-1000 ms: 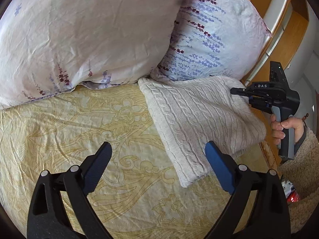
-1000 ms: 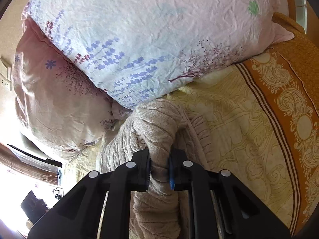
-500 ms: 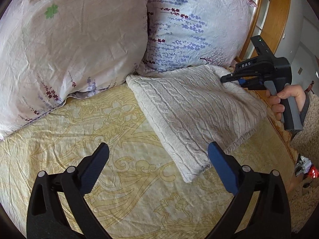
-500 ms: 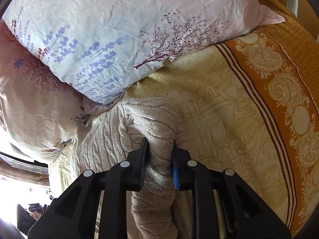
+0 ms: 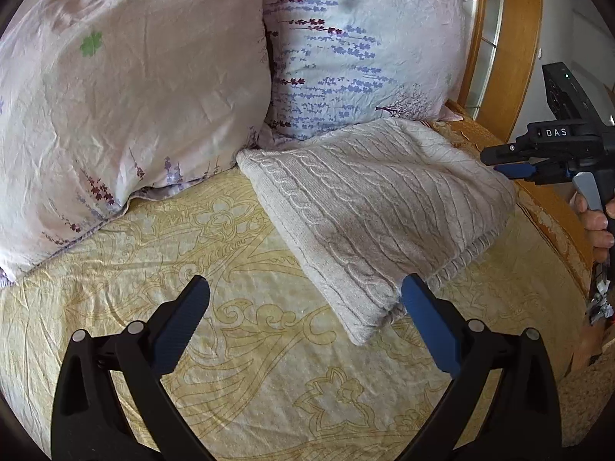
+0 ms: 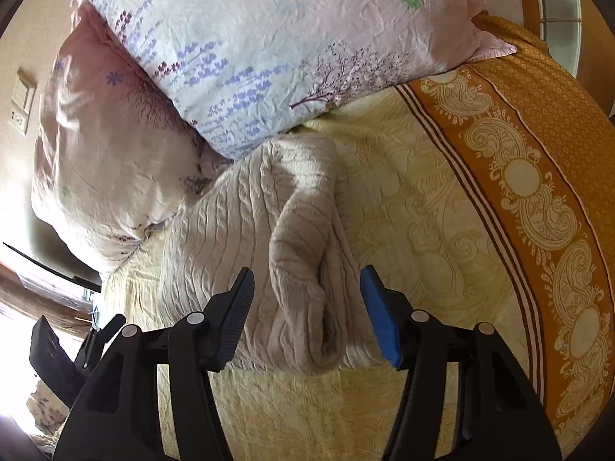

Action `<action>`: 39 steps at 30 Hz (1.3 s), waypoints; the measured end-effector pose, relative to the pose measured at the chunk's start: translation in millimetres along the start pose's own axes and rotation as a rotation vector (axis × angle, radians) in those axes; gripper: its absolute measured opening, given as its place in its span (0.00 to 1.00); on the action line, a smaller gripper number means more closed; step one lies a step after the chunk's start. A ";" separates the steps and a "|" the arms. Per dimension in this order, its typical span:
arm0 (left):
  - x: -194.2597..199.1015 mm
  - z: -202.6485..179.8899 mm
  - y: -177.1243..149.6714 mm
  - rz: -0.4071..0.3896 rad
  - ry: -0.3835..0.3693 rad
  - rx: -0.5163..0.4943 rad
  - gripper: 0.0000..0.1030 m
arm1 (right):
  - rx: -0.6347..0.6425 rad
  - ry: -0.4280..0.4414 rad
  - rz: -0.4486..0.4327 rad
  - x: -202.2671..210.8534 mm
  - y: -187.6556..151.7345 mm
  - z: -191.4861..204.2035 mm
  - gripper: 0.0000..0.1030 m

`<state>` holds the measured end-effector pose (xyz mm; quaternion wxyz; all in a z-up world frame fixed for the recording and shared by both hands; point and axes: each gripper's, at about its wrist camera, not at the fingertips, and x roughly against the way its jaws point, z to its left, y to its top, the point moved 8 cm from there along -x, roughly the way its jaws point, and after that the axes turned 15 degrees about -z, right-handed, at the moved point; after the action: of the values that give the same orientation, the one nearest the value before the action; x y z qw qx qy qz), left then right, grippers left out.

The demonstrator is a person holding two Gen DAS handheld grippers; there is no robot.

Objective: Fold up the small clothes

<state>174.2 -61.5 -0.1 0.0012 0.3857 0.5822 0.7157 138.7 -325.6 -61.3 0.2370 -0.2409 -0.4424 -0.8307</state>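
Note:
A folded cream cable-knit sweater (image 5: 380, 207) lies on the yellow patterned bedspread (image 5: 230, 345), its far edge against the pillows. My left gripper (image 5: 303, 319) is open and empty, low over the bedspread by the sweater's near corner. My right gripper (image 6: 307, 299) is open, its jaws either side of a raised fold of the sweater (image 6: 300, 261) without touching it. In the left wrist view the right gripper (image 5: 511, 161) sits at the sweater's right edge.
Two floral pillows (image 5: 127, 88) (image 5: 365, 50) stand at the bed's head against a wooden headboard (image 5: 515, 50). An orange patterned border (image 6: 538, 176) runs along the bedspread's side. A wall switch (image 6: 23, 100) shows at far left.
My right gripper, shut on the sweater's fold before, has opened and let it go. The left gripper has shifted a little, staying open.

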 end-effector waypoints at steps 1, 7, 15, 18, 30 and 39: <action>-0.7 -4.5 -0.5 0.006 -0.006 -0.023 0.97 | -0.001 0.000 0.003 -0.6 -3.5 0.8 0.57; -9.0 -27.4 -0.2 0.032 -0.024 -0.094 0.98 | 0.030 -0.015 0.045 -17.7 -13.1 3.9 0.18; -24.3 -37.9 0.3 0.034 -0.034 -0.082 0.98 | -0.012 0.002 -0.040 2.5 4.5 3.9 0.12; -25.7 -39.7 -1.7 0.023 -0.026 -0.108 0.98 | -0.039 0.008 -0.045 5.4 5.8 3.5 0.12; -21.5 -44.8 -8.8 -0.006 -0.009 -0.220 0.89 | -0.268 0.179 -0.060 19.1 52.6 36.9 0.12; -25.8 -51.7 -13.2 0.008 0.025 -0.274 0.86 | -0.192 0.127 -0.056 18.3 55.2 40.0 0.12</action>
<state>157.9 -111.9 -26.6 0.0438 0.3755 0.4772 0.7933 165.7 -322.4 3.9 0.2173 -0.1969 -0.3515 -0.8891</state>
